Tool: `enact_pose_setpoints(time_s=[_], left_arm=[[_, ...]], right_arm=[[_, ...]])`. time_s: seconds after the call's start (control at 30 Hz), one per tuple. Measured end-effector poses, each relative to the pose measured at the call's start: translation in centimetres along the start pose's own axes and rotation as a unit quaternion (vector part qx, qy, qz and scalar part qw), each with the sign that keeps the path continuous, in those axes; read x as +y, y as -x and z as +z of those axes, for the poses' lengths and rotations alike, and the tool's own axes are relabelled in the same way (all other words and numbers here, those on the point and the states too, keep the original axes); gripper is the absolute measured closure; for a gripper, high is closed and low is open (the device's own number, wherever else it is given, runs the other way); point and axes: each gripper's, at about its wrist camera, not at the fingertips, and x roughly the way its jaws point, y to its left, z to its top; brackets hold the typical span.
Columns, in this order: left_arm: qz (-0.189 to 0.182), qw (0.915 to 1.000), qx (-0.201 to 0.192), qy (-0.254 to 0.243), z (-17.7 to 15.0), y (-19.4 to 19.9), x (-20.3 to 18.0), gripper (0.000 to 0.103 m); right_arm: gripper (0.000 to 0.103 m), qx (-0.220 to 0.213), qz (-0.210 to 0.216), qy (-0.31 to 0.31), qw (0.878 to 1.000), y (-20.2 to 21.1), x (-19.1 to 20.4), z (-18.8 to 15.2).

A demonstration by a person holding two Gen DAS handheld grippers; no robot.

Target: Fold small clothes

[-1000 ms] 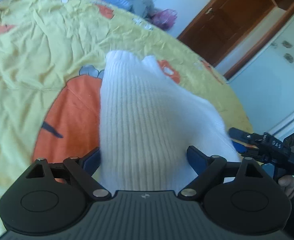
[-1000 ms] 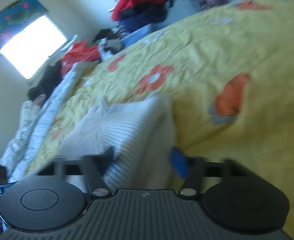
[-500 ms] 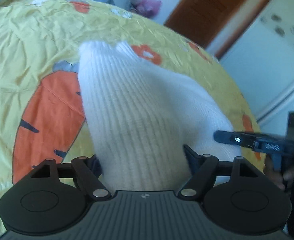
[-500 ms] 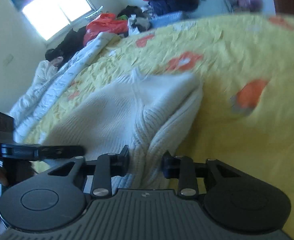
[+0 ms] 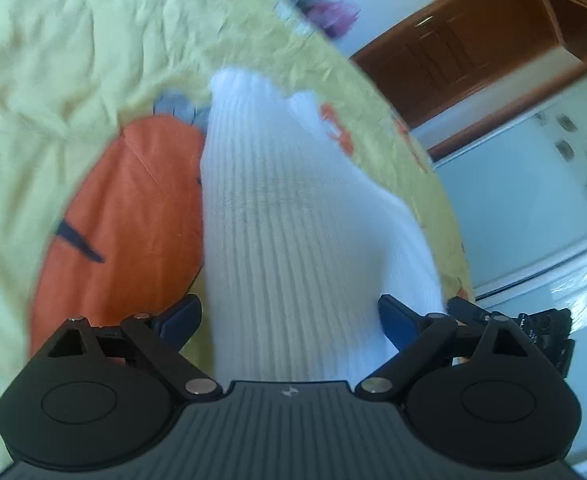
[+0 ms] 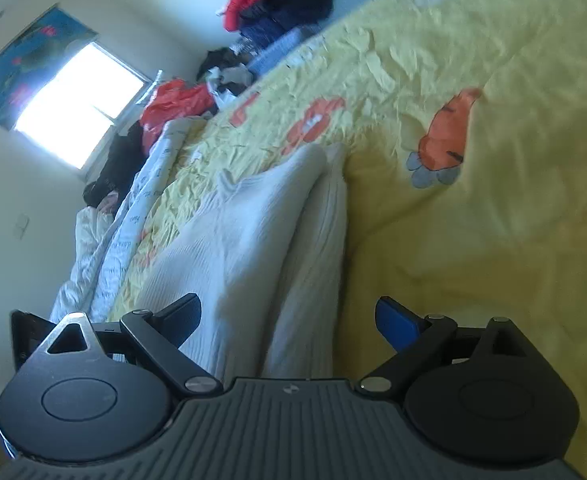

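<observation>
A white ribbed knit garment (image 5: pixel 289 216) lies folded lengthwise on a yellow bedspread (image 5: pixel 53 72) printed with orange carrots. My left gripper (image 5: pixel 289 316) is open, its fingers wide apart on either side of the garment's near end. In the right wrist view the same garment (image 6: pixel 253 240) lies as two stacked layers. My right gripper (image 6: pixel 289 316) is open, its fingers spread around the garment's near edge. The right gripper's tip (image 5: pixel 533 324) shows at the right edge of the left wrist view.
The bed edge curves off to the right, with a brown wooden door (image 5: pixel 453 52) and a white wall beyond. Piled clothes (image 6: pixel 277 0), a white quilt (image 6: pixel 133 216) and a bright window (image 6: pixel 77 108) lie at the far side.
My right gripper has opened and let go of the garment's edge it pinched half a second ago. The left gripper stays open and has shifted slightly; the view is blurred by motion.
</observation>
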Motion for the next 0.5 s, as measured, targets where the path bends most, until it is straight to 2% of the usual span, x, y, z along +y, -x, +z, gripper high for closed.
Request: enact_pose_setpoints(time_s=[0.03, 0.07, 0.1, 0.13, 0.2, 0.27, 0.33, 0.4, 0.47, 0.5], left_arm=[[-0.009, 1.0, -0.001, 0.001, 0.3, -0.3, -0.1, 0.008], [-0.003, 1.0, 0.003, 0.003, 0.5, -0.6, -0.5, 0.008], [0.008, 0.9999, 0.011, 0.001, 0.6, -0.7, -1.0, 0.015], [0.017, 0.9997, 0.014, -0.003, 0.4, -0.7, -1.5, 0.024], [0.021, 0.9997, 0.006, -0.004, 0.3, 0.3, -1.8, 0.036], [0.012, 0.9999, 0.002, 0.008, 0.3, 1.3, -1.8, 0.038], [0.005, 0.9999, 0.003, 0.01, -0.4, 2.5, -1.6, 0.038], [0.009, 0.9998, 0.015, 0.002, -1.0, 2.6, -1.2, 0.038], [0.029, 0.9991, 0.01, -0.028, -1.5, 1.8, -0.9, 0.026], [0.029, 0.9992, 0.002, -0.027, -1.6, 1.7, -0.7, 0.025]], right_arm=[[0.009, 0.016, 0.0, -0.009, 1.0, -1.2, -0.1, 0.4], [0.012, 0.026, 0.002, -0.01, 1.0, -2.2, 0.1, 0.6], [0.017, 0.025, 0.008, 0.0, 1.0, -2.7, 0.7, 0.5], [0.039, 0.051, 0.012, 0.005, 0.999, -3.5, 1.4, 0.3], [0.045, 0.045, 0.0, 0.05, 0.998, -3.3, 3.3, -0.3], [0.054, 0.038, 0.008, 0.074, 0.997, -2.0, 4.7, -0.7], [0.057, 0.029, 0.029, 0.082, 0.996, -0.4, 5.4, -1.1], [0.058, 0.038, 0.031, 0.078, 0.996, 0.1, 5.2, -1.9], [0.054, 0.046, 0.002, 0.083, 0.996, -0.8, 4.4, -2.9], [0.051, 0.035, 0.004, 0.076, 0.996, -1.0, 3.8, -3.2]])
